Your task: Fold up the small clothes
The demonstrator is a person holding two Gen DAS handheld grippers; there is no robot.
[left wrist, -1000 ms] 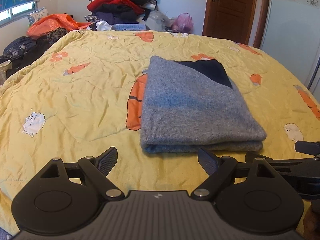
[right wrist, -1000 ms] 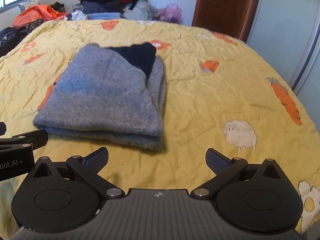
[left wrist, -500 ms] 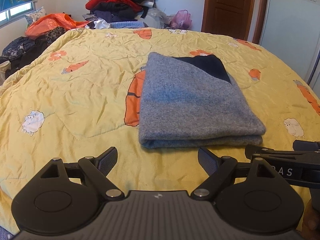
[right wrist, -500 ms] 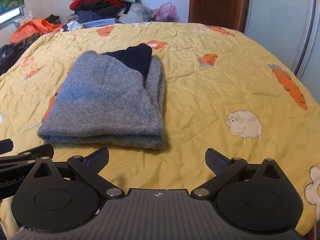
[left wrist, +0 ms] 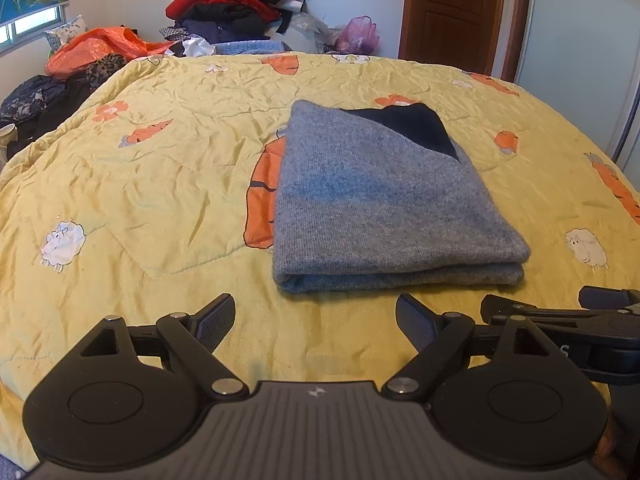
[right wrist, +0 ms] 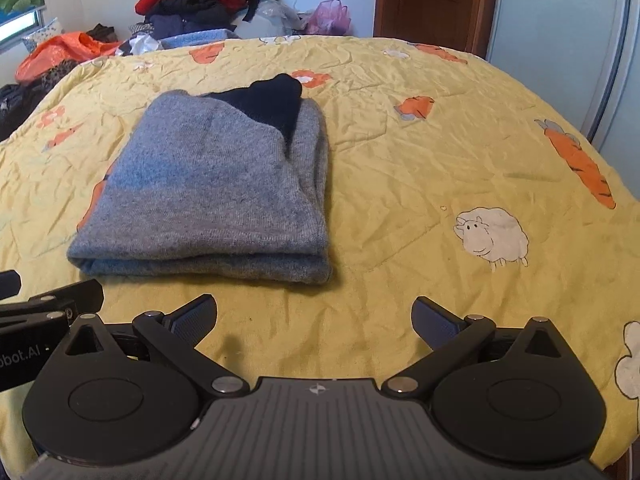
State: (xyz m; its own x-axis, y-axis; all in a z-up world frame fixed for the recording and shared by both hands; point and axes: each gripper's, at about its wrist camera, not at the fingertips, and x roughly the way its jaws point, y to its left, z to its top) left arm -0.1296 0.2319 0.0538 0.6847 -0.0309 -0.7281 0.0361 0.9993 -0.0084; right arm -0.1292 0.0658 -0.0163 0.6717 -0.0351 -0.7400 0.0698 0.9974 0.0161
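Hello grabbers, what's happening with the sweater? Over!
Left gripper open, empty. Right gripper open, empty. Grey sweater folded flat on the yellow blanket, just ahead of both. Nothing in between.

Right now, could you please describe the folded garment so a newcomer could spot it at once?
Look at the yellow quilt covering the bed. The grey sweater lies folded in its middle, apart from the clothes pile beyond; a dark navy patch shows at its far corner.
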